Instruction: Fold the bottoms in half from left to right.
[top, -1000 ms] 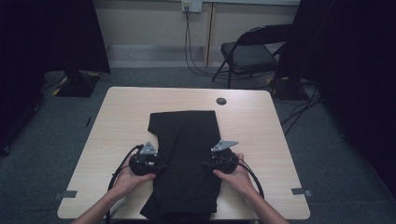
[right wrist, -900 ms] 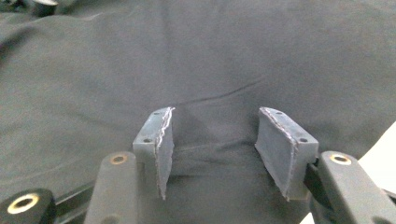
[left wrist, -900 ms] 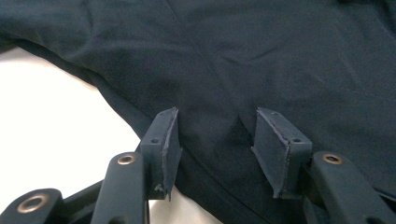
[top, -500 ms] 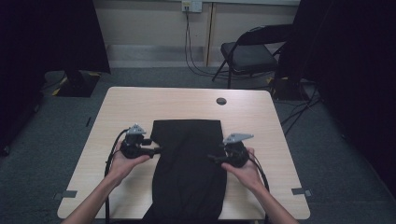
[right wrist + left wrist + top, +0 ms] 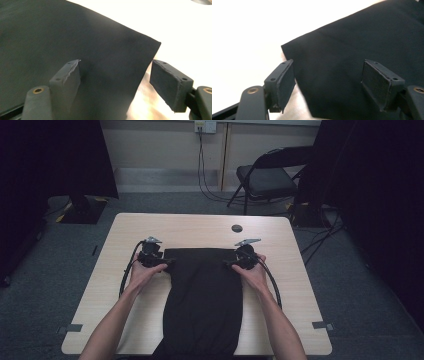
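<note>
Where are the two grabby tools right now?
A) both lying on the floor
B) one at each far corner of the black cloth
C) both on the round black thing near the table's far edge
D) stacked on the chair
B: in the high view the left gripper sits at the far left corner of the black cloth and the right gripper at its far right corner, jaws open.

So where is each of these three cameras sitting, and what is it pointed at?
High view: above the person's side, looking forward and down on the table and black cloth; forearms, left gripper and right gripper show.
Left gripper view: rides that gripper, looking along its open jaws at the cloth's corner.
Right gripper view: the same on the right gripper, at the other corner.
Shared: the cloth.
</note>
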The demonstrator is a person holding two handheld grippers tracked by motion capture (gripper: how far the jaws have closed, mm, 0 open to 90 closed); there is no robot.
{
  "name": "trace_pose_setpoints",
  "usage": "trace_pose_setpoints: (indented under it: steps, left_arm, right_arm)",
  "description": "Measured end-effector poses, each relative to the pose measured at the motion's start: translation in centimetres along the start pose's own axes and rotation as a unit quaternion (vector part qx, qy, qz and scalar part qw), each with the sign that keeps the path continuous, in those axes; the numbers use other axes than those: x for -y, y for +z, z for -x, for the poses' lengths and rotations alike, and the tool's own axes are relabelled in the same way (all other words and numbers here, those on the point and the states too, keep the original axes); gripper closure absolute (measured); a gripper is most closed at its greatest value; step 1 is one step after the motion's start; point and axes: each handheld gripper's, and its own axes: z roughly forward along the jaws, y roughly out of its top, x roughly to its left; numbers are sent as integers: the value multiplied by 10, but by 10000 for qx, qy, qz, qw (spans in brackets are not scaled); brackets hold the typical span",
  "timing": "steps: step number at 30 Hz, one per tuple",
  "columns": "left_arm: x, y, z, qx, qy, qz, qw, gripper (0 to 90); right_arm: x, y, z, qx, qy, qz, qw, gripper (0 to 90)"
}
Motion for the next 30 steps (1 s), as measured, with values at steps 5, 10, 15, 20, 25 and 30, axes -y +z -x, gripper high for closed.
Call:
trace_pose_setpoints:
  steps: [5, 10, 15, 20, 25, 30]
  left_arm:
    - [2, 12, -2, -161, 89, -143, 9997, 266]
    - [3, 14, -3, -310, 69, -195, 9993, 228]
    - [1, 23, 7, -341, 213, -19, 9992, 227]
    - [2, 22, 8, -271, 210, 144, 9993, 716]
    - [0, 19, 5, 34, -53, 427, 9991, 883]
    - [-30, -1, 0, 143, -147, 885, 9959, 886]
  right_arm:
    - [-3, 11, 0, 97, 60, -78, 9999, 227]
    - [-12, 19, -7, 287, -99, -249, 9992, 218]
    - [-17, 23, -17, 319, -93, -166, 9993, 420]
    - [-18, 24, -18, 179, 98, -22, 9998, 781]
    - [-21, 18, -12, -131, 398, 165, 9990, 862]
    - [-41, -1, -6, -195, 505, 499, 9973, 868]
